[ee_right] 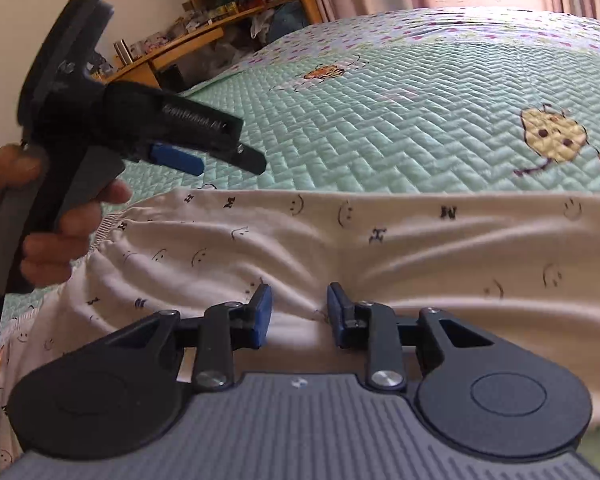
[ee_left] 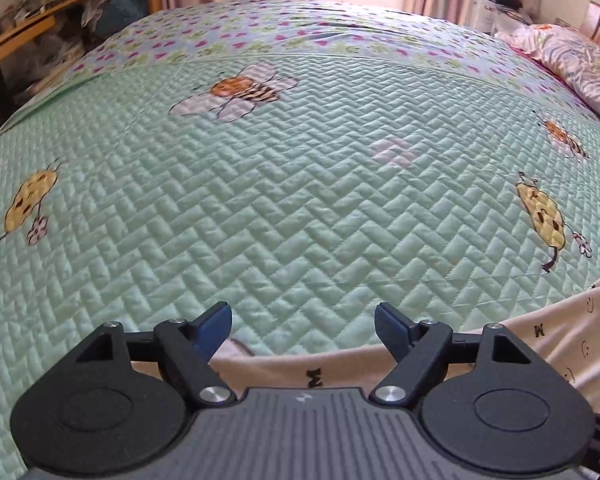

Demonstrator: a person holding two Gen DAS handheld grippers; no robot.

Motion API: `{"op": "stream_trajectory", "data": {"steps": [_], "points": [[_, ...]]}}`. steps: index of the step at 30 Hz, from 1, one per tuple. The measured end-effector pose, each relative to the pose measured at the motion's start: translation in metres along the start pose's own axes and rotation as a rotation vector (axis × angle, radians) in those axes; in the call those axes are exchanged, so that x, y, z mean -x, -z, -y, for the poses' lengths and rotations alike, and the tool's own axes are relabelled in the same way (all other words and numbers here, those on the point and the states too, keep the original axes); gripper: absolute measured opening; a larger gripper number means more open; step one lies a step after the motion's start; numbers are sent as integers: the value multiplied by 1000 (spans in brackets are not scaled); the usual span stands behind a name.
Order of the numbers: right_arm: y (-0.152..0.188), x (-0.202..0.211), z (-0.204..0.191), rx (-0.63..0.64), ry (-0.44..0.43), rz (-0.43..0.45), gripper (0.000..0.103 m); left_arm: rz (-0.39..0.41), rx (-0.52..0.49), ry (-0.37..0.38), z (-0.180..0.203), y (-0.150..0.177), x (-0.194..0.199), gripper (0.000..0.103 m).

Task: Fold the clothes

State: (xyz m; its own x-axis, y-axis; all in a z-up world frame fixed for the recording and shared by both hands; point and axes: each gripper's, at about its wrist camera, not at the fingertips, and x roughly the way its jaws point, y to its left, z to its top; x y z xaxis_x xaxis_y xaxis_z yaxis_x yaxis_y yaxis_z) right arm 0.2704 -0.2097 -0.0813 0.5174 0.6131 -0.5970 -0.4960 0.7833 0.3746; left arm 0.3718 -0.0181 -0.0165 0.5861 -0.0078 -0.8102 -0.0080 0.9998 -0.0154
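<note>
Soft window daylight — fisheye-warped edges

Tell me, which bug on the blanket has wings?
The striped bee near the far end of the blanket. It has big white wings; the yellow spotted bugs at the sides have none.

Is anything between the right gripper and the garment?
Nothing visible. The right gripper is open directly over the garment on the bedspread, a fold of cloth between its fingers. The left gripper is off to the left.
</note>
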Motion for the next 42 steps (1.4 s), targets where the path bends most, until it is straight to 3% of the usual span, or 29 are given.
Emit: {"op": "stream_trajectory", "data": {"steps": [5, 14, 18, 21, 23, 24, 26, 29, 35, 42], "points": [[5, 2, 7, -70, -29, 23, 33, -7, -34, 49, 14, -7, -7, 82], [9, 2, 13, -97, -61, 51, 33, -11, -141, 311, 9, 3, -8, 82], [10, 3, 16, -112, -75, 57, 33, -56, -256, 291, 15, 10, -25, 78], [10, 2, 17, -117, -81, 59, 33, -40, -336, 278, 19, 17, -24, 72], [10, 2, 17, -116, -81, 61, 33, -32, -373, 292, 20, 20, -20, 42], [10, 2, 16, -113, -79, 61, 33, -31, -388, 301, 21, 21, -18, 36], [10, 3, 17, -112, -78, 63, 33, -28, -418, 297, 24, 23, -13, 8], [11, 3, 18, -116, -81, 65, 33, 1, -474, 265, 32, 30, -5, 1], [11, 2, 19, -119, -81, 68, 33, 79, -619, 214, 52, 67, 22, 1], [7, 12, 22, -151, -89, 89, 33, 127, -616, 192, 53, 84, 33, 1]]}}
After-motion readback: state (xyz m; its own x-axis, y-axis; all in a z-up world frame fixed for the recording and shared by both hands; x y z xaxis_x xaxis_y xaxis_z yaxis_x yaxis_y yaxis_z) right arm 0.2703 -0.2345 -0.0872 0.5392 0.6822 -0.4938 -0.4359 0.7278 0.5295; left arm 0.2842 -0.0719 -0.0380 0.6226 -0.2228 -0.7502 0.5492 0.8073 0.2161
